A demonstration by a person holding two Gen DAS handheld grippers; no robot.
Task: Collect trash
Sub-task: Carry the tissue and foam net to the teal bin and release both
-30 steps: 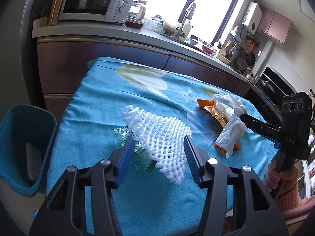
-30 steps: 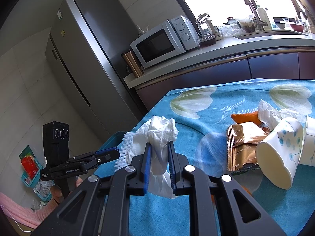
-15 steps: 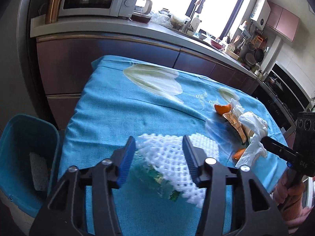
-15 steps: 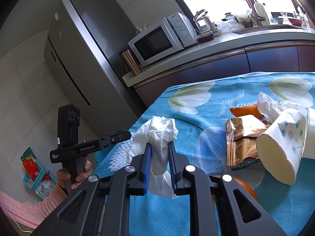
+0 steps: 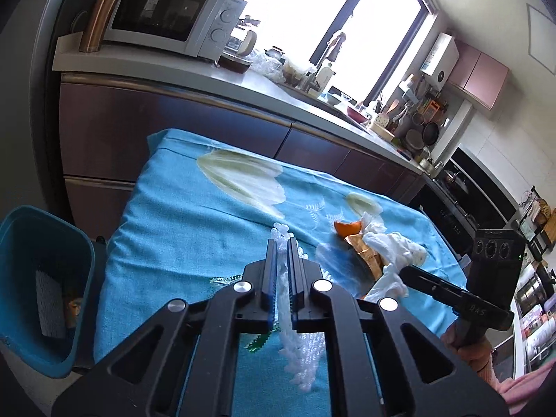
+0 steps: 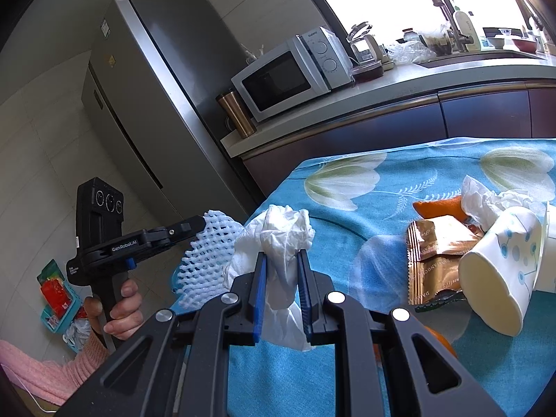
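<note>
My left gripper [image 5: 282,243] is shut on a white foam net [image 5: 290,316], lifted above the blue tablecloth [image 5: 180,215]; the net also shows in the right wrist view [image 6: 203,264]. My right gripper [image 6: 281,259] is shut on a crumpled white tissue [image 6: 285,232], held above the table. A teal trash bin [image 5: 41,288] stands on the floor left of the table, with a foam net piece inside. On the cloth lie a gold wrapper [image 6: 434,253], a tipped paper cup [image 6: 500,271], orange peel [image 6: 439,206] and more tissue [image 6: 493,198].
A kitchen counter [image 5: 194,73] with a microwave [image 5: 163,17] and a copper tumbler [image 5: 95,14] runs behind the table. A grey fridge [image 6: 156,97] stands left of the counter. A stove [image 5: 462,187] is at the far right.
My left gripper has closed on the foam net and lifted it off the cloth. My right gripper still holds the tissue, nearly unmoved.
</note>
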